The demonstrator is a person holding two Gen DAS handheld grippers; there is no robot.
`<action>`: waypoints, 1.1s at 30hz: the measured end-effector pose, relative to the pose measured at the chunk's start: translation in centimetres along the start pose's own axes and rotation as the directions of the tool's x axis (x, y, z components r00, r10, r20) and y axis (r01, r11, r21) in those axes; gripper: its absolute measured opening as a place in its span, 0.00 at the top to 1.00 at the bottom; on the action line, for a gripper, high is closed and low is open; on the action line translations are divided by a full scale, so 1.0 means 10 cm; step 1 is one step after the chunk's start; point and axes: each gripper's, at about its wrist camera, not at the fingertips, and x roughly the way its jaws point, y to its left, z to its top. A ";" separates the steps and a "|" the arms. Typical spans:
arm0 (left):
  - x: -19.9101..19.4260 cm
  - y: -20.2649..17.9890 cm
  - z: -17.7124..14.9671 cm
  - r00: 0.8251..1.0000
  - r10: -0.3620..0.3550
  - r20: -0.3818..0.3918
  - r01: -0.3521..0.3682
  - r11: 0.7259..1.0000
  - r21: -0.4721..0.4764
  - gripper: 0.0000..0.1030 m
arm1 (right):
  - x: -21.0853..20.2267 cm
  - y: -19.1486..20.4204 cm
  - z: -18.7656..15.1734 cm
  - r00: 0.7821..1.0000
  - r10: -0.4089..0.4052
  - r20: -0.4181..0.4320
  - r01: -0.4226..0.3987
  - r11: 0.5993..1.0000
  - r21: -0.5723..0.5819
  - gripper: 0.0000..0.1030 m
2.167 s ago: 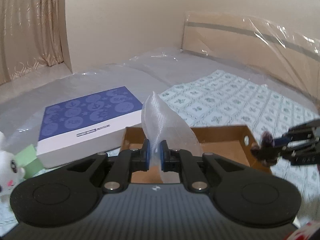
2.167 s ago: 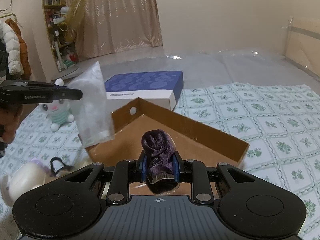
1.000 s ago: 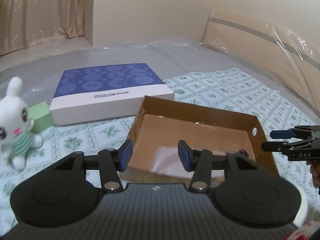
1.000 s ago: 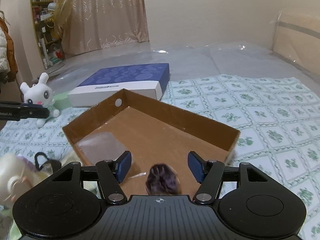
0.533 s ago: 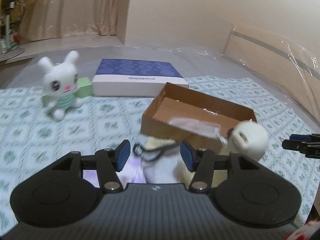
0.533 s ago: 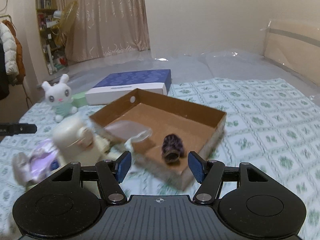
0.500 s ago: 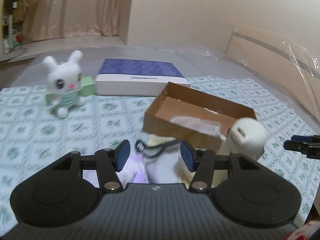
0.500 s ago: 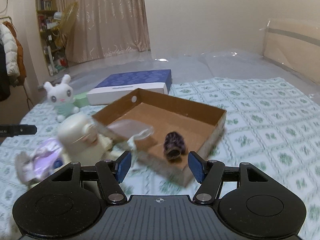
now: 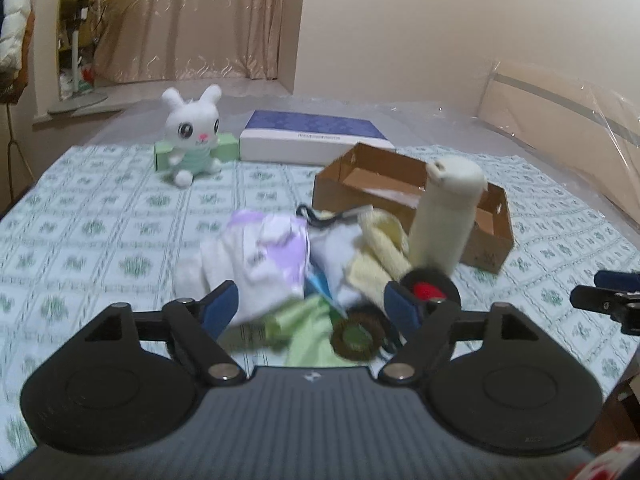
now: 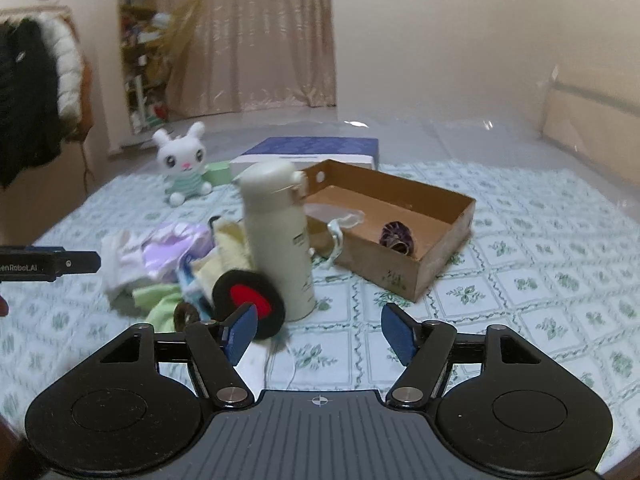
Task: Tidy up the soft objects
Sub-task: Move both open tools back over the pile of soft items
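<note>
Both tongs, the left tongs and right tongs, have just been opening and stand empty above the bed, where a heap of soft cloths lies beside a cream bottle and cardboard box holding a purple scrunchie.

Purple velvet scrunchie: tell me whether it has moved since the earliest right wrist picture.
Yes. Then it was clamped in the right tool above the brown cardboard box; now the purple velvet scrunchie lies on the box floor.

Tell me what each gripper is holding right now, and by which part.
Nothing. The left gripper and right gripper are both open and empty, jaws just widened; the soft pile lies untouched.
</note>
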 end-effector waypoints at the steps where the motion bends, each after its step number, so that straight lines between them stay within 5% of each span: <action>1: -0.03 -0.01 -0.05 1.000 0.002 -0.004 -0.002 1.000 -0.001 0.20 | -0.03 0.05 -0.03 1.000 0.000 0.003 0.000 1.000 -0.022 0.31; 16: -0.18 -0.07 -0.34 1.000 0.002 -0.025 -0.002 1.000 0.012 0.14 | -0.08 0.32 -0.22 1.000 0.025 -0.007 -0.025 0.994 -0.102 0.23; 33: 0.24 -0.08 -0.45 0.998 -0.017 -0.068 0.021 0.998 0.058 0.14 | 0.42 0.38 -0.28 0.997 0.045 -0.059 -0.054 0.985 -0.165 0.22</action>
